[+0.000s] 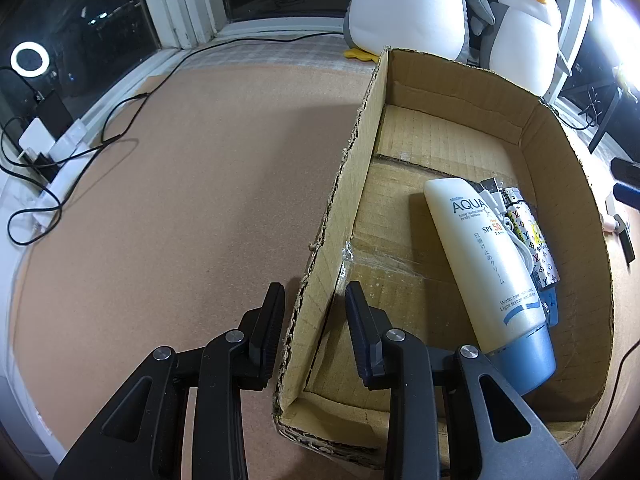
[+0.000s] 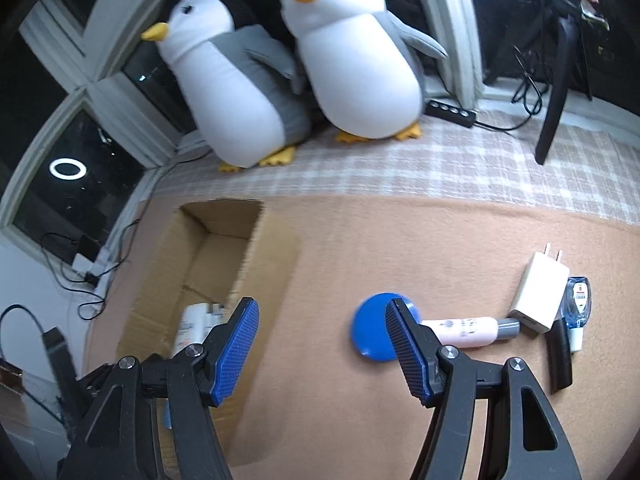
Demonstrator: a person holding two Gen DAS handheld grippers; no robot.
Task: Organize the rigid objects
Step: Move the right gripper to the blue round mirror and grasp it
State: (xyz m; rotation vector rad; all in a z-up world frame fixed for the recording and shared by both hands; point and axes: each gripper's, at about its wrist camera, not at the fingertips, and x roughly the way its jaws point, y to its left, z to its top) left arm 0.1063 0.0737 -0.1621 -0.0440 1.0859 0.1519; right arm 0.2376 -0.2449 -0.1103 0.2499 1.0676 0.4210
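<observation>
My left gripper (image 1: 314,292) straddles the near left wall of the open cardboard box (image 1: 352,184) and is shut on it. Inside the box lie a white sunscreen tube with a blue cap (image 1: 484,256), a patterned lighter (image 1: 536,240) and a white cable (image 1: 494,196). My right gripper (image 2: 320,302) hangs open and empty over the brown mat, between the box (image 2: 208,256) and a blue round disc (image 2: 370,326). Right of the disc lie a pink tube with a grey cap (image 2: 468,332), a white charger plug (image 2: 540,296), a small blue-and-clear bottle (image 2: 576,304) and a black stick (image 2: 560,360).
Two plush penguins (image 2: 360,60) stand on the checked cloth by the window behind the box. A black power strip (image 2: 450,111) and a black stand leg (image 2: 554,92) are at the back right. Black cables and chargers (image 1: 44,148) trail along the left edge.
</observation>
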